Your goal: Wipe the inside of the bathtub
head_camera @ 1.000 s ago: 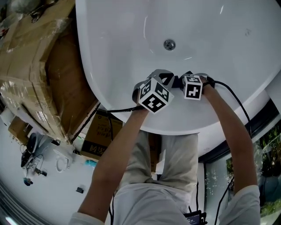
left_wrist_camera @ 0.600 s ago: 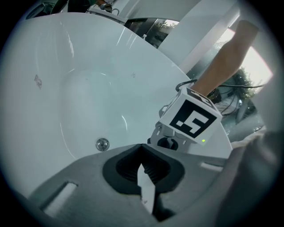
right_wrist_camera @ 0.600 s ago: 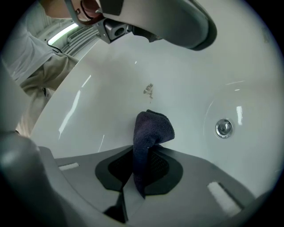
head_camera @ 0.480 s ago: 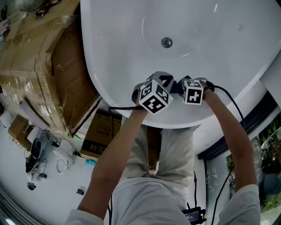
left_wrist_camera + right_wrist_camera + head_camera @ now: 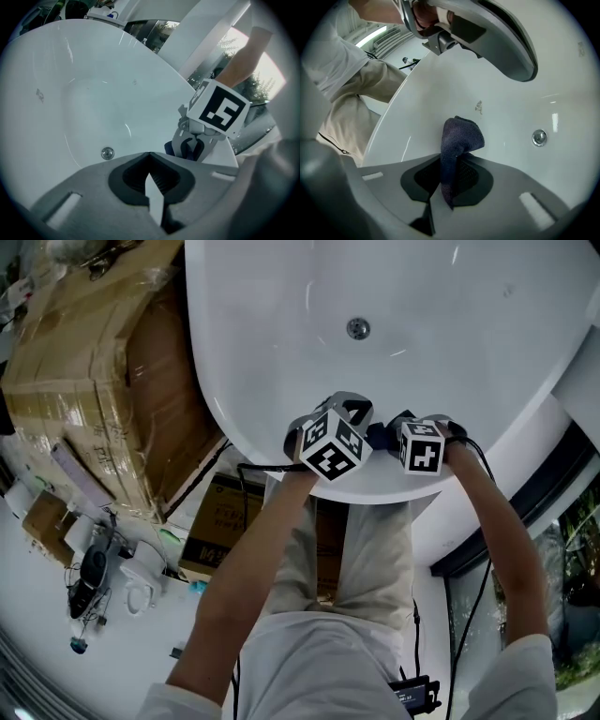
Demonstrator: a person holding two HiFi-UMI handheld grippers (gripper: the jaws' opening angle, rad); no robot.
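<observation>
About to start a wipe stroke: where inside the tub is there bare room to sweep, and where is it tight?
Bare: the bathtub floor round the drain, and the far wall beyond it. Tight: the near rim, where the left tool and the right tool, shut on the cloth, sit side by side.

Drain (image 5: 357, 329): in the bathtub (image 5: 469, 381), ahead of you.
Cloth (image 5: 457, 140): in your right gripper (image 5: 396, 427), just beside your left gripper (image 5: 352, 413), at the near rim.
Boxes (image 5: 84, 381): left of the bathtub.

head: steeply down over bathtub (image 5: 281, 362) | left/right gripper views: close, along jaws | all share: drain (image 5: 357, 329)
</observation>
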